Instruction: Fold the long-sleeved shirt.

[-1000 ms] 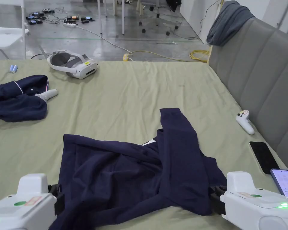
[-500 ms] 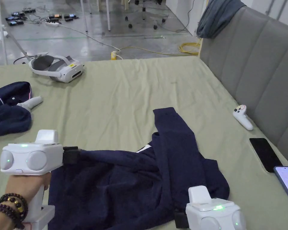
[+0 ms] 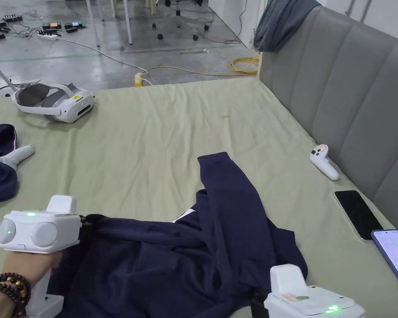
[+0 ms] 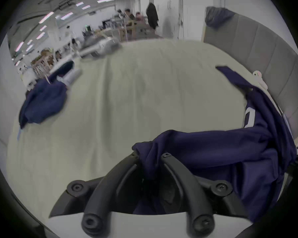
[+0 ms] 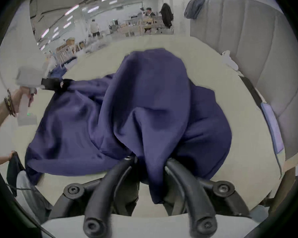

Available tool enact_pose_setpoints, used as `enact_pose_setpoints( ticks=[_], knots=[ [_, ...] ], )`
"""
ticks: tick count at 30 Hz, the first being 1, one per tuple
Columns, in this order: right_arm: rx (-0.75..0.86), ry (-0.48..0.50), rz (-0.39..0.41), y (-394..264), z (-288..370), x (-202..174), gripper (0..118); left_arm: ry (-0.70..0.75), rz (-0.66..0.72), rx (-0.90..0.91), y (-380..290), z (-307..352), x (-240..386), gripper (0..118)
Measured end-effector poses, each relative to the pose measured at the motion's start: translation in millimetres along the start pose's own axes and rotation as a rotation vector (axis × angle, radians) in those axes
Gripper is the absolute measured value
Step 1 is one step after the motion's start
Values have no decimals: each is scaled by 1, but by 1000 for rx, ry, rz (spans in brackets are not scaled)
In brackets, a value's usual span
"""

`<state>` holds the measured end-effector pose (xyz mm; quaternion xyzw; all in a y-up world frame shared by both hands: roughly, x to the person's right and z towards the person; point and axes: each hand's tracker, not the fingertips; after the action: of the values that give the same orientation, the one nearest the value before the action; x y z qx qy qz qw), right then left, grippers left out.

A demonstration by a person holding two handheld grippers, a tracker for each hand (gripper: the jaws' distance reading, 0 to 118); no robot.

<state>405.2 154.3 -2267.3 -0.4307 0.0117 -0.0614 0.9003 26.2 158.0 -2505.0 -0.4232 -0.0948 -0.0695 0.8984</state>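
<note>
While crumpled, shirt [image 3: 202, 252] pinched by both tools

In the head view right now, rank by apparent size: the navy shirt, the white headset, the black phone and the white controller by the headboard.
1. navy shirt, by far the largest.
2. white headset, though it lies farther off, so its true size is unsure.
3. black phone.
4. white controller, close to the phone in apparent size.
</note>
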Motion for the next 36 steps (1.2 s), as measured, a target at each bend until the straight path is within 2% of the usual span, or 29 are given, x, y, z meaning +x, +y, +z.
enact_pose_setpoints(
  ticks=[2,5,9,12,16,22,25,29,32,36],
  knots=[
    [63,1,19,14,16,9,16,-42,-9,32,13,26,-11,18],
    [156,8,31,48,48,17,14,-27,65,132,40,73,-29,18],
    [298,13,87,120,83,29,14,-11,124,285,83,149,-59,18],
    [396,24,103,196,106,34,14,-9,143,408,121,212,-72,18],
    [511,19,180,310,147,24,14,28,175,539,186,289,-85,18],
    [622,8,155,463,227,-2,14,125,179,631,277,372,-99,19],
    [629,19,141,508,248,-9,14,128,218,664,302,392,-102,19],
    [631,-17,141,525,245,-15,14,118,243,671,311,387,-100,19],
    [602,-6,109,522,218,-9,14,118,242,635,295,370,-88,19],
    [509,3,90,483,152,3,14,93,260,564,257,314,-82,19]
  ],
)
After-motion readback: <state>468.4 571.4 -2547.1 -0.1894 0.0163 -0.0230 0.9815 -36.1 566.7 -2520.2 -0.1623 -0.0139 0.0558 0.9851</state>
